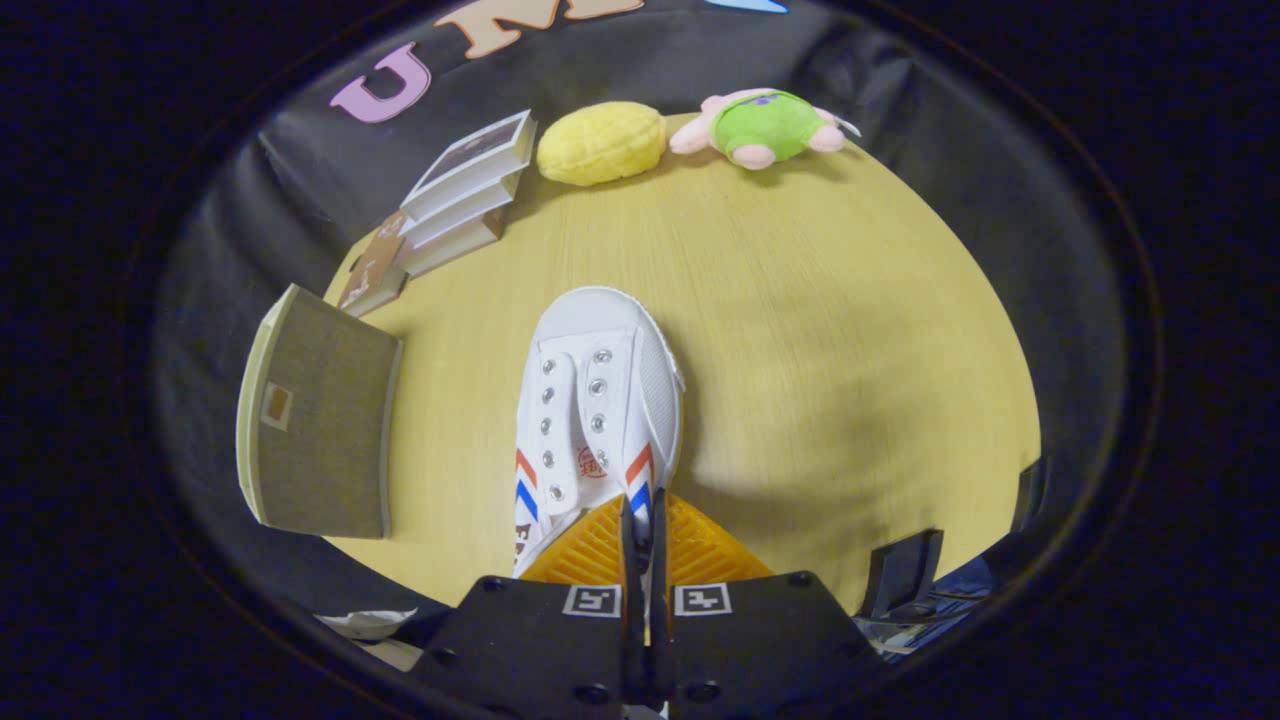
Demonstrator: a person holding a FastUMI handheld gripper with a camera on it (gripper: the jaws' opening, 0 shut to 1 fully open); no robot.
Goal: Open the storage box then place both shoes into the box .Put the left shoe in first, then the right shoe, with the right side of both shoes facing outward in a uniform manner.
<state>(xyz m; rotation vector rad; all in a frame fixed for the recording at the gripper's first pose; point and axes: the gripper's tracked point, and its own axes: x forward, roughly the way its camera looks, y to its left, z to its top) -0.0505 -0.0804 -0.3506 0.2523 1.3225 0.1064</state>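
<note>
Hand-held gripper (645,525) clamped on the white shoe's (600,400) heel collar (toe pointing away), above the table (850,350).

Round pale wooden table (800,300), dark cloth booth wall (300,150) behind, soft overhead light

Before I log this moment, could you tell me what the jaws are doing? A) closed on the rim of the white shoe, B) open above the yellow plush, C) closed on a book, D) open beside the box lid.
A: the gripper has its jaws nearly together, pinching the rear rim of the white shoe on the wooden table.
</note>
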